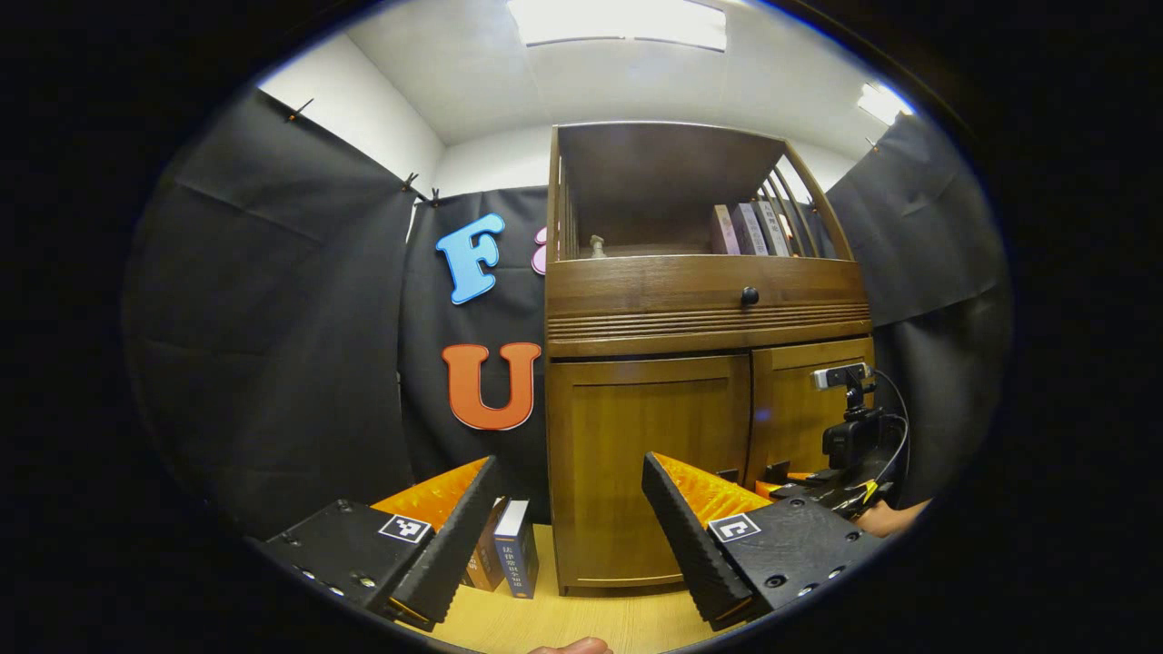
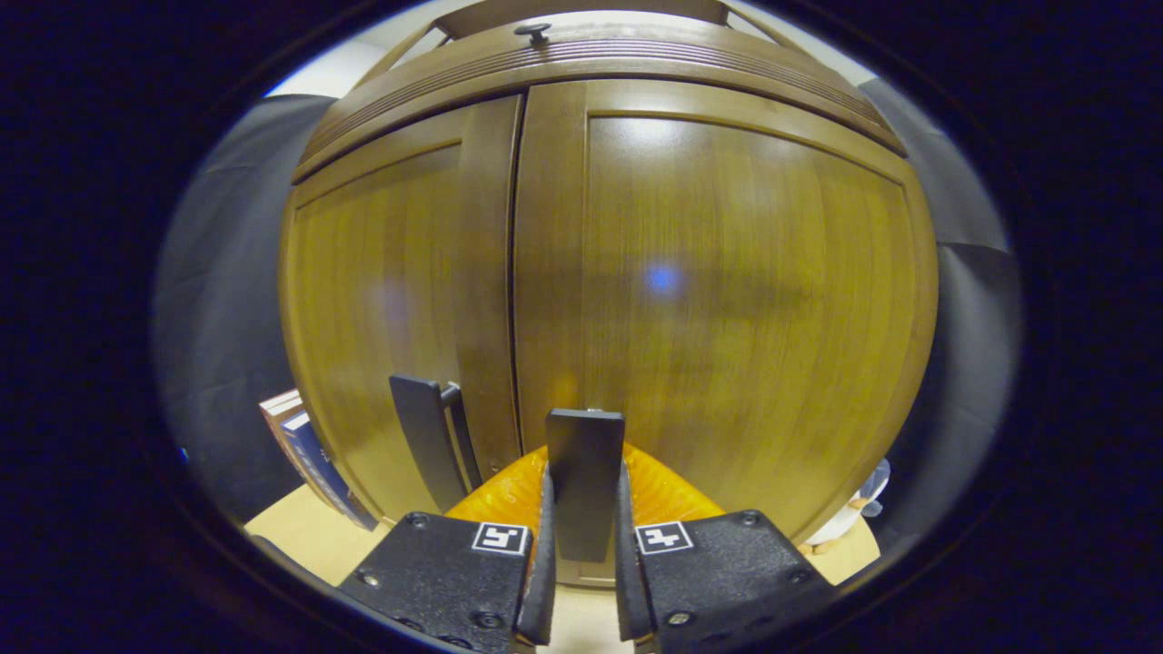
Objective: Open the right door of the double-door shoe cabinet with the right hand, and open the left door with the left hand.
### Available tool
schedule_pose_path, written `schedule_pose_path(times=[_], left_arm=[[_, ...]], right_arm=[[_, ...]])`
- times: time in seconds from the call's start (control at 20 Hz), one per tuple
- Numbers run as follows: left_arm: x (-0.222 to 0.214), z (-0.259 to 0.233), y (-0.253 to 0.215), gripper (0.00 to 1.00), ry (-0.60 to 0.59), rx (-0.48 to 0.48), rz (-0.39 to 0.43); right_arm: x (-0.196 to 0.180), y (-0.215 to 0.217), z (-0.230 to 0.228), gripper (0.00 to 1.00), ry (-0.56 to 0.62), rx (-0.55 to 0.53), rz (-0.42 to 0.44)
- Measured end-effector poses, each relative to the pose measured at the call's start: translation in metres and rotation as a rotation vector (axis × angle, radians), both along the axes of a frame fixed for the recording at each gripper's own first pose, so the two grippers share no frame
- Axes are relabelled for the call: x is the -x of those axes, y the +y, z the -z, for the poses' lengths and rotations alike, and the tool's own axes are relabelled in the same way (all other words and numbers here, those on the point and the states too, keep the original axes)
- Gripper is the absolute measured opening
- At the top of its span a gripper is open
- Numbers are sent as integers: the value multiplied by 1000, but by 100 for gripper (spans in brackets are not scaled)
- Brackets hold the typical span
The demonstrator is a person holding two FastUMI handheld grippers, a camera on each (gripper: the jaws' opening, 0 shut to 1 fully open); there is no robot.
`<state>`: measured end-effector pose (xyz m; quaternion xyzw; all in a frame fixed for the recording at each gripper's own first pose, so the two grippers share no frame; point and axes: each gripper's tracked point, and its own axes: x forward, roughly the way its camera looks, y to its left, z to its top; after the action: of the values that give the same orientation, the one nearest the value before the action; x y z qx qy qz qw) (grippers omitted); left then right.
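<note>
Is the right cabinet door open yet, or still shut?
Shut. In the right gripper view the right door sits flush with the left door, only a thin seam between them, while the right gripper clamps its black handle.

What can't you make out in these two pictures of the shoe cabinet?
- Inside the cabinet: hidden in both views by the shut left door and right door.
- Right door handle, right gripper view: its lower part is covered by the right tool closed on it.
- Book beside the cabinet, left gripper view: partly behind the open left tool; cover text too small.
</note>
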<state>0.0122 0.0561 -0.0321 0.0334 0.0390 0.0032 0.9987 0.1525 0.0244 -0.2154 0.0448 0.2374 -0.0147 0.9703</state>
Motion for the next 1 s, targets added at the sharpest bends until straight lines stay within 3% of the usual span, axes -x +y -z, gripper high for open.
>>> schedule_pose_path(times=[0.15, 0.2, 0.25, 0.3, 0.35, 0.4, 0.55, 0.6, 1.0], left_arm=[[-2, 1, -1, 95, 1, -3, 17], [-2, 2, -1, 100, 4, -5, 22], [-3, 2, -2, 95, 11, -5, 29], [-2, 2, -1, 100, 15, -5, 35], [-2, 1, -2, 95, 17, -5, 40], [-2, 1, -2, 100, 18, -4, 47], [-4, 2, -3, 100, 20, -1, 62], [-4, 3, -4, 95, 23, 1, 69], [0, 12, -30, 95, 64, 3, 142]], right_arm=[[14, 0, -2, 30, 2, -15, -19], [17, 0, -2, 30, -7, -8, -19], [20, 1, -3, 30, -14, -2, -19], [23, 1, -3, 30, -17, 2, -19], [28, 2, -3, 30, -18, 1, -20], [33, 2, -5, 30, -19, 0, -24], [51, -1, -10, 30, -34, 3, -41], [57, -2, -12, 30, -36, 8, -48], [114, -18, -24, 28, -39, -3, -77]])
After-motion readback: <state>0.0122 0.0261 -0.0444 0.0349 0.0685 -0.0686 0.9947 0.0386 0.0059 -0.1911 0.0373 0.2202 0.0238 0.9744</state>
